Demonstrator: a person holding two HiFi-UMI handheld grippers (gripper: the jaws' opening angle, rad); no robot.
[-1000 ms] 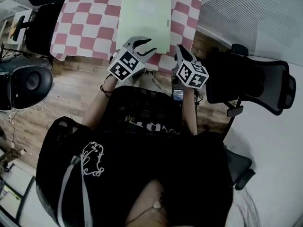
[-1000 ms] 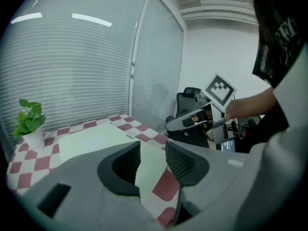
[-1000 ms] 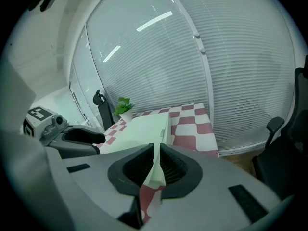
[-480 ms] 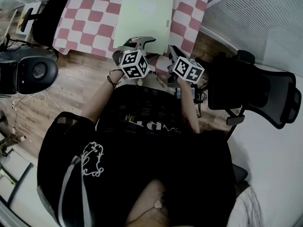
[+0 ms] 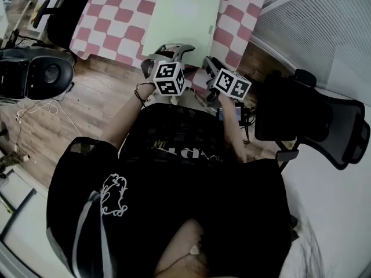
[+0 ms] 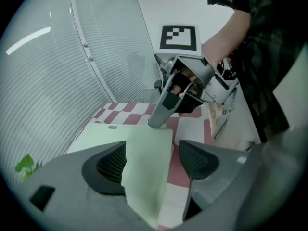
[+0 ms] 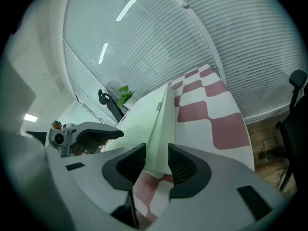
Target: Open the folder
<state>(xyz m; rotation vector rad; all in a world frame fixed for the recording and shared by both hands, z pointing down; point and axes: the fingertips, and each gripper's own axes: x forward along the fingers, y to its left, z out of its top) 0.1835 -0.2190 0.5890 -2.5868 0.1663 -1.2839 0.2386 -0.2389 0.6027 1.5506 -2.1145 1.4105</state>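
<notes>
In the head view, the pale green folder (image 5: pixel 182 16) lies closed and flat on the checked worktop (image 5: pixel 116 22), near its front edge. The left gripper (image 5: pixel 168 54) and the right gripper (image 5: pixel 208 68) hang side by side just at the near edge of the folder.

In the left gripper view, the fingers (image 6: pixel 108 165) stand wide apart and are opening. The near edge of the folder shows between them, but the pads do not touch it. The tip of the right gripper is seen at the corner of the folder.

In the right gripper view, the fingers (image 7: pixel 180 167) stand only a narrow gap apart. The corner of the folder shows in this gap, and no clear press on it is seen.

The step in hand seems to be the approach to the cover; nothing is lifted yet. The next move probably calls for one finger to slip under the cover alone, to close on it, and to swing it up, while the other gripper keeps the back down.
</notes>
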